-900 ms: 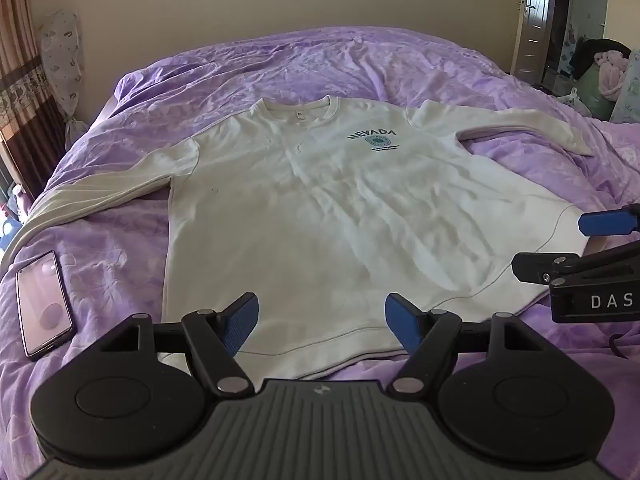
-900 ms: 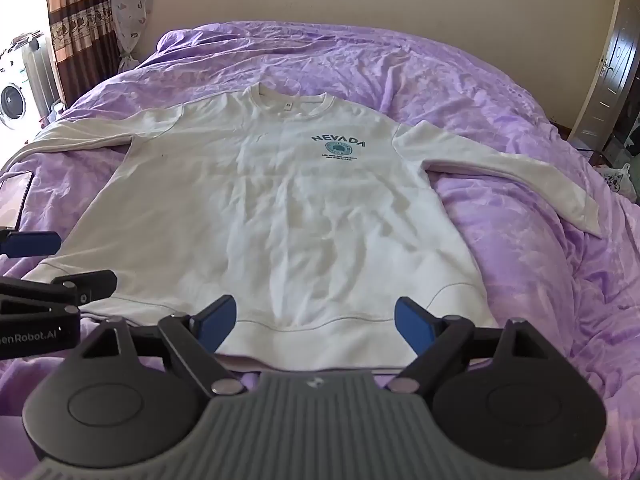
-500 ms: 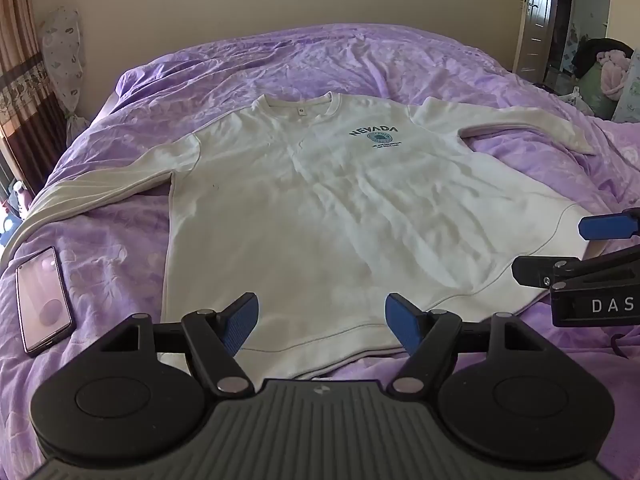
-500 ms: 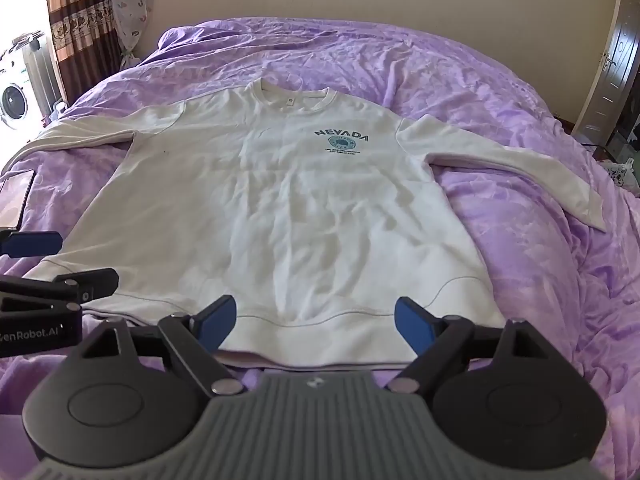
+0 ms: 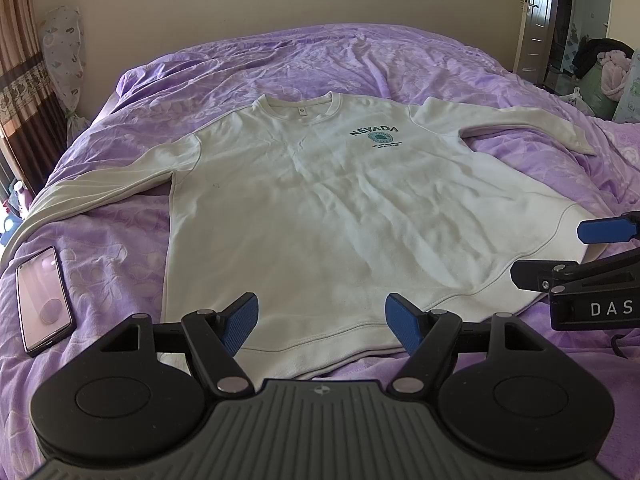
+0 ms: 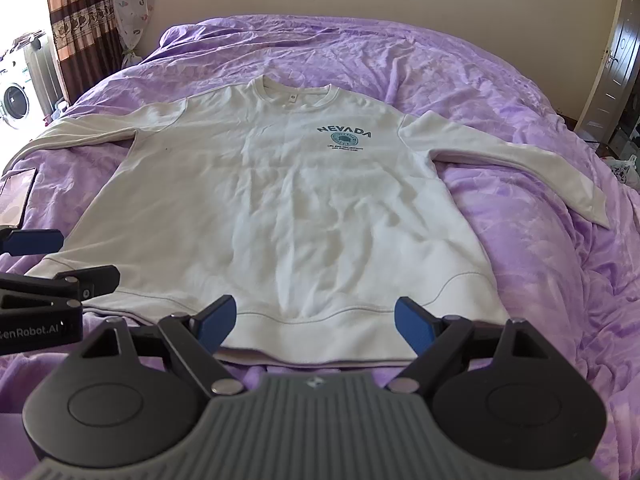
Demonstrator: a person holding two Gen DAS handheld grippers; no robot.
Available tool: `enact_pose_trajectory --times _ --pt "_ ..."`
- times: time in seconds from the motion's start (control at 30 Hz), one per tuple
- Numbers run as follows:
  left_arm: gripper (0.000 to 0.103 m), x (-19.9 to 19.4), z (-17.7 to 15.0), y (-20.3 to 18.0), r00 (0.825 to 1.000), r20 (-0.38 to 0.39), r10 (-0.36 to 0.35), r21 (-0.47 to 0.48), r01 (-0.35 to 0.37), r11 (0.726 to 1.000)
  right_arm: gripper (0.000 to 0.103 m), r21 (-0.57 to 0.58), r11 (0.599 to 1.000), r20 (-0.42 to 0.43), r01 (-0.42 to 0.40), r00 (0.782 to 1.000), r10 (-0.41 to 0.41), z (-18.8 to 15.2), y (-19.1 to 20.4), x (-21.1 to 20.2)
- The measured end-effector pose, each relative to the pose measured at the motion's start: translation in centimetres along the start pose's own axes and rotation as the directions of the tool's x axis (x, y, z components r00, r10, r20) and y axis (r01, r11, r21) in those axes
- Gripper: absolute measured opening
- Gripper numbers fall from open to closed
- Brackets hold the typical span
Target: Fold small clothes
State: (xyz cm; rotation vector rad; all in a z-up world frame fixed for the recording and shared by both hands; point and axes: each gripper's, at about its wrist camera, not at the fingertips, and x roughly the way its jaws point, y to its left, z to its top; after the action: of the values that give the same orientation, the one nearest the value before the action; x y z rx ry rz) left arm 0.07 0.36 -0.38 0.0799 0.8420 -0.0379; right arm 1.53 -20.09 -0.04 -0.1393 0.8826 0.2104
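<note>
From the left wrist, the left gripper [image 5: 322,322] hangs with jaws wide apart and empty over the hem of a white sweatshirt [image 5: 340,208] spread flat on a purple bed [image 5: 320,60]; a phone [image 5: 42,298] lies to the left. From the right wrist, the right gripper [image 6: 316,326] hangs likewise spread above the hem.

Cream NEVADA sweatshirt [image 5: 340,208], flat, face-up, sleeves spread, unfolded
</note>
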Motion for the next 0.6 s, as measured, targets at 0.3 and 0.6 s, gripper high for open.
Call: enact_pose_trajectory --times 0.3,0.6 --pt "0.085 0.02 -0.03 -0.01 1.0 0.0 0.0 0.0 0.0 1.0 0.083 0.001 1.0 -0.001 -0.001 1.0 0.001 0.02 0.04 0.06" --pt "0.085 -0.01 0.02 -0.05 1.0 0.0 0.001 0.0 -0.001 1.0 0.083 0.002 1.0 -0.003 -0.003 1.0 0.003 -0.12 0.14 0.07"
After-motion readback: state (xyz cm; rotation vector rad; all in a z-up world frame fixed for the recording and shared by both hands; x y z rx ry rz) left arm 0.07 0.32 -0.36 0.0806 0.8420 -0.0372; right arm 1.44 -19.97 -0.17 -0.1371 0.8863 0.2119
